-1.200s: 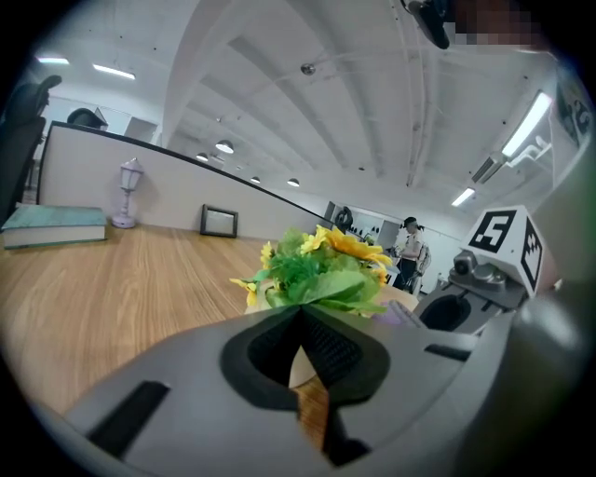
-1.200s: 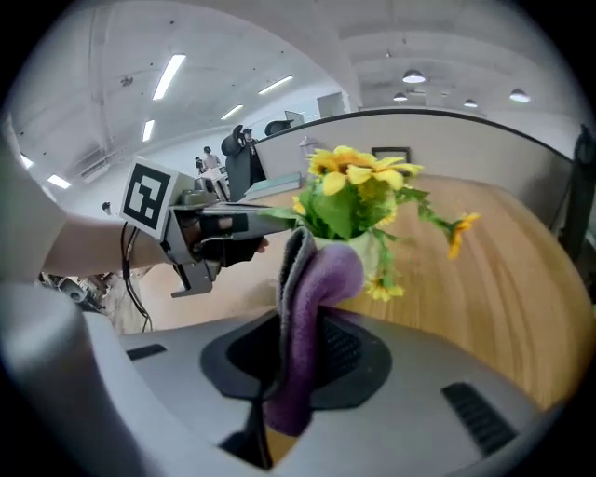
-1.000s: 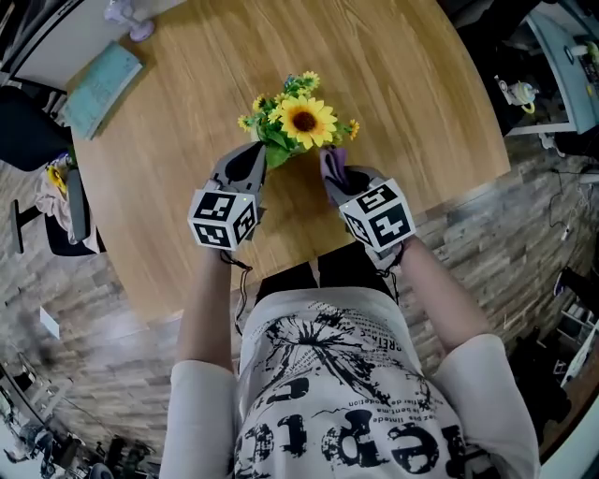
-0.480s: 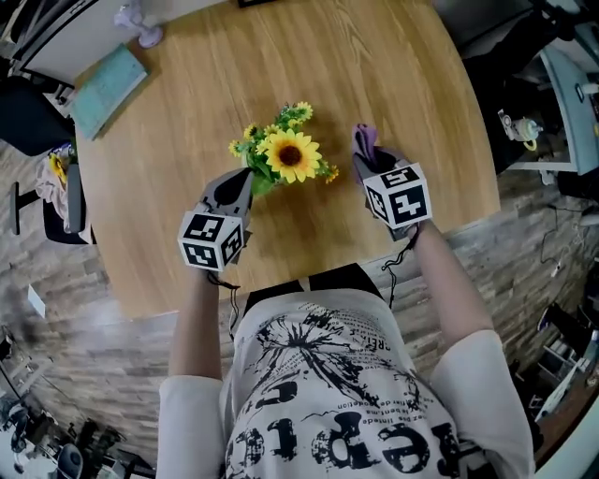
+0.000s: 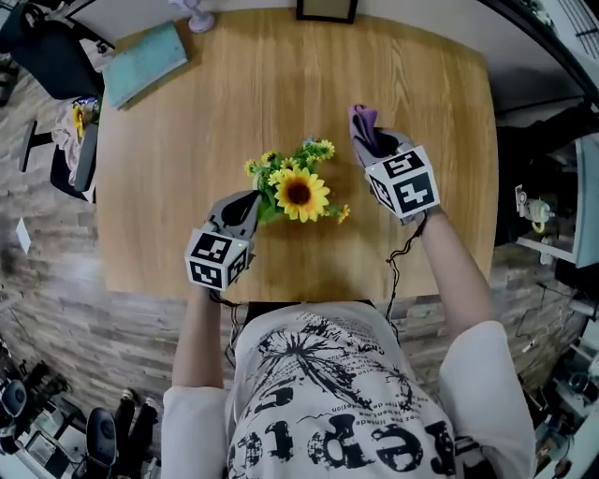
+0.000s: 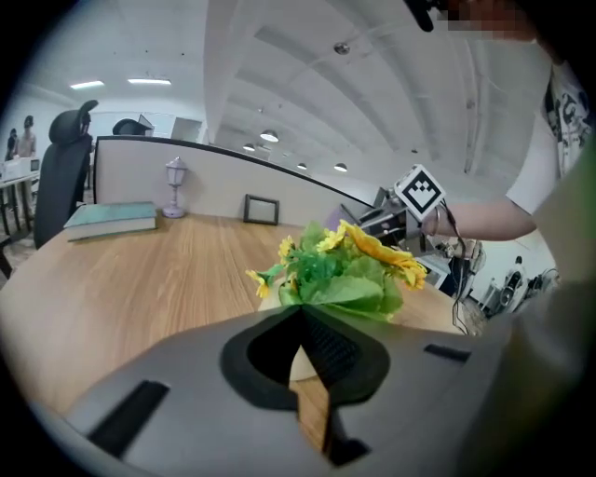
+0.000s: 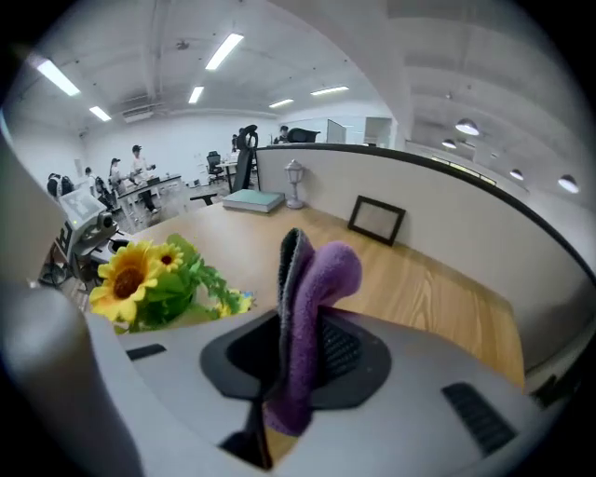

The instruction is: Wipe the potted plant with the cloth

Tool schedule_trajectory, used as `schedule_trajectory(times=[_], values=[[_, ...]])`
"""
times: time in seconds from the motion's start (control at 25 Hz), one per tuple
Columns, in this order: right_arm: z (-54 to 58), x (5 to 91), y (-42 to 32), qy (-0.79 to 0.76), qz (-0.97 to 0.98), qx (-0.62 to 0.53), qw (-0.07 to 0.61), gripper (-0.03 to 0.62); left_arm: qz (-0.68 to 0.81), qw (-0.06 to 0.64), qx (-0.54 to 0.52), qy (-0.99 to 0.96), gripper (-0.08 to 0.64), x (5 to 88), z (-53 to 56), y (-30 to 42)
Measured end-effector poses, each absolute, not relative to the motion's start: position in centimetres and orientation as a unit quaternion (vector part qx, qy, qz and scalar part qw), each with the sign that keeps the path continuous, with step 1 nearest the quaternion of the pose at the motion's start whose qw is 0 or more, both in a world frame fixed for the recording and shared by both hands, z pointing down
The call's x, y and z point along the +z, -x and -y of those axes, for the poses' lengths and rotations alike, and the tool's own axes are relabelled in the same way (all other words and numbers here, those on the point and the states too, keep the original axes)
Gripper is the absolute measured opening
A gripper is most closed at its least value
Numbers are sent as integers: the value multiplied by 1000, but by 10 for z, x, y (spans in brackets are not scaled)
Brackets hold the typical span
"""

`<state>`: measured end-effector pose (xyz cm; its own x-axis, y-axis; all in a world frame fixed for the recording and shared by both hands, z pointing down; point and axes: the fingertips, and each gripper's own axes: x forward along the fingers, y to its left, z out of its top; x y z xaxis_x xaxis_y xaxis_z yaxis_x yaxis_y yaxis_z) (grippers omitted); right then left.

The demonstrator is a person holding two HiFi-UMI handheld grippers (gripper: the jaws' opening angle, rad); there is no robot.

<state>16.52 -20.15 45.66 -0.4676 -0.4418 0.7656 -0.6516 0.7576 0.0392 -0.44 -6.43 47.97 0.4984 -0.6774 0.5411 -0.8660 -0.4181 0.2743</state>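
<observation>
My right tongs (image 5: 371, 142), clamped on the purple cloth (image 5: 362, 120), just swung clear of the potted sunflower (image 5: 298, 192); left tongs (image 5: 245, 202) closed beside it, so wiping's paused.

Print on shirt (image 5: 337, 402) upside down, unreadable; no other text.

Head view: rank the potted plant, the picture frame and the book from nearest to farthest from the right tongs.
1. Potted plant, just down and left of the right tongs in the picture.
2. Picture frame, at the far edge of the table.
3. Book, at the far left corner.
</observation>
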Motion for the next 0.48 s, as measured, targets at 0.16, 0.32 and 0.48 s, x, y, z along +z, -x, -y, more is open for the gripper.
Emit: schedule_trajectory(times=[0.16, 0.32, 0.48], values=[[234, 448, -122, -262, 874, 99, 397, 77, 488, 276, 188, -806, 3, 480, 65, 6], [243, 454, -75, -188, 895, 83, 396, 77, 505, 287, 183, -793, 3, 481, 66, 6], [229, 466, -40, -112, 906, 62, 404, 77, 515, 276, 154, -797, 3, 473, 69, 2]])
